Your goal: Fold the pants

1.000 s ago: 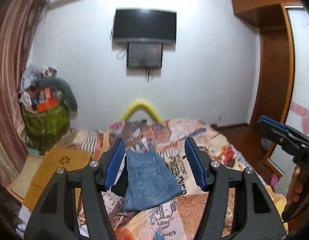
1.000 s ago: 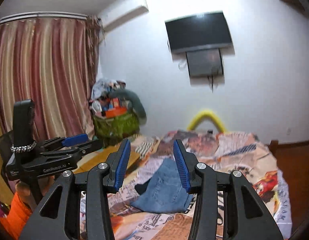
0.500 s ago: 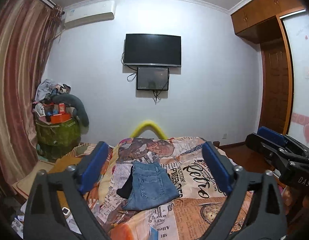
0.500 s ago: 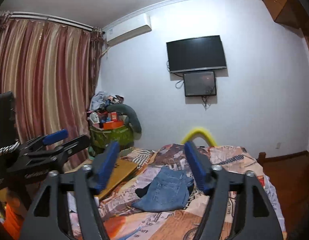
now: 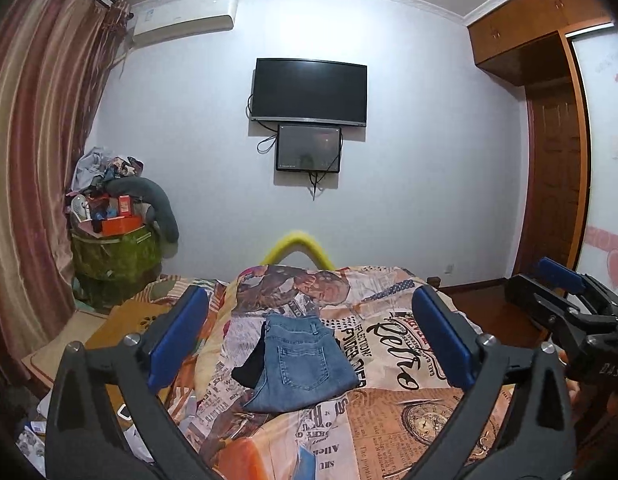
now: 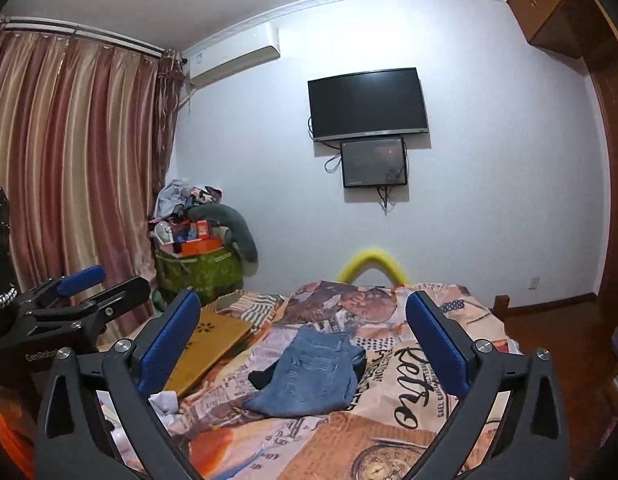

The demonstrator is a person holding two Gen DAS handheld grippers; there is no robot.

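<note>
Folded blue jeans lie flat on the bed, back pocket up, with a dark garment sticking out at their left edge. They also show in the right wrist view. My left gripper is wide open and empty, held back above the bed with the jeans framed between its blue pads. My right gripper is also wide open and empty, well short of the jeans. Each gripper appears at the edge of the other's view.
The bed has a newspaper-print cover. A yellow-brown board lies at its left side. A green basket piled with clutter stands by the curtain. A TV hangs on the far wall. A wooden wardrobe stands on the right.
Both grippers opened from narrow to wide and pulled back and up from the bed. The jeans look smaller and stay in place.
</note>
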